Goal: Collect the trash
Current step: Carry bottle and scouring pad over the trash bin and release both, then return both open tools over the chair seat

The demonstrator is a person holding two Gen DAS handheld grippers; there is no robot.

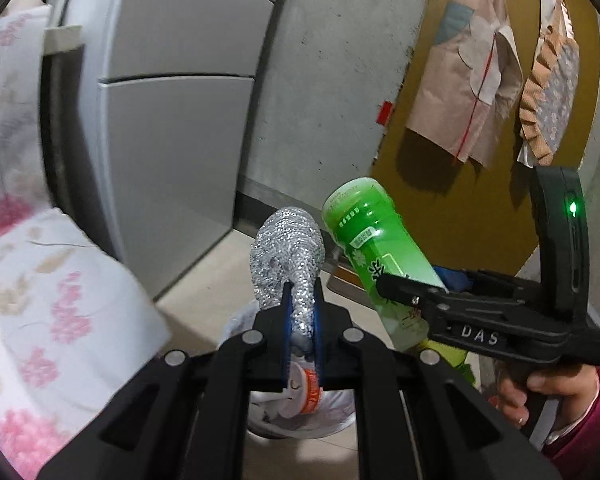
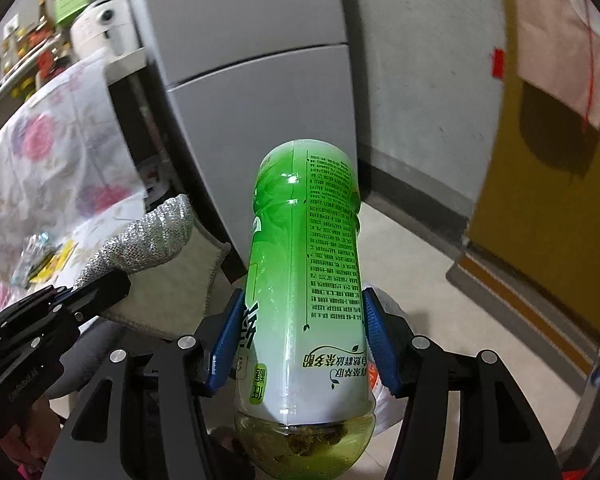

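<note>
The left hand-held gripper [image 1: 300, 316] is pinched on a silver scouring cloth [image 1: 288, 256], held up over a white-lined trash bin [image 1: 300, 420] on the floor directly beneath its fingers. The right hand-held gripper [image 2: 300, 344] is clamped across a green tea bottle [image 2: 308, 280], whose long axis runs forward along the fingers, base pointing away. The bin lies below and slightly left of the bottle, so the left one seems nearer to dropping.

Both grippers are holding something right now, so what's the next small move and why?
Probably open the left gripper to drop the silver scouring cloth first: it hangs directly above the white-lined trash bin, while the right gripper holds the green tea bottle off to one side.
</note>
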